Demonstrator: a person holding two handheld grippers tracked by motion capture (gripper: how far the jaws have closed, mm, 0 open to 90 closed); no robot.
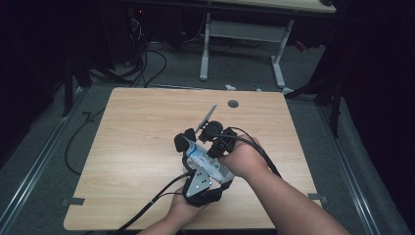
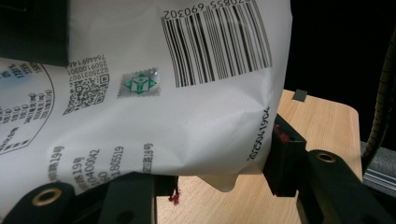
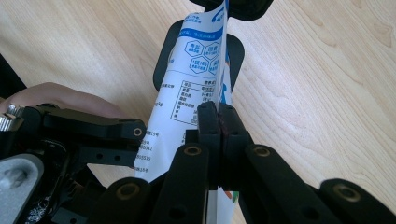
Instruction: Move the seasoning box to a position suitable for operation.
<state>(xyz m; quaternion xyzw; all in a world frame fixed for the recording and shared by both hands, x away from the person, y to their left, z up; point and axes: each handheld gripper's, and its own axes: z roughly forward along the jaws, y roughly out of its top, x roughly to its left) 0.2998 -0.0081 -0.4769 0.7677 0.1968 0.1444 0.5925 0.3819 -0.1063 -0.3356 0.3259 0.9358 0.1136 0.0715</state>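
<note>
Pouch [image 2: 177, 116], white with barcode and blue print, pinched by both tongs [image 3: 218, 122] [image 2: 219, 182].

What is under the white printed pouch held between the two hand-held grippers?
Bare wooden table shows under the white printed pouch, which hangs off it. The pouch hides the table farther back and most of the left hand-held gripper.

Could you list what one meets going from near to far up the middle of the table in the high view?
Person's left hand → left hand-held gripper with its grey plate → white printed pouch held between both hand-held grippers → round hole near the table's far edge → white desk frame on the floor beyond.
</note>
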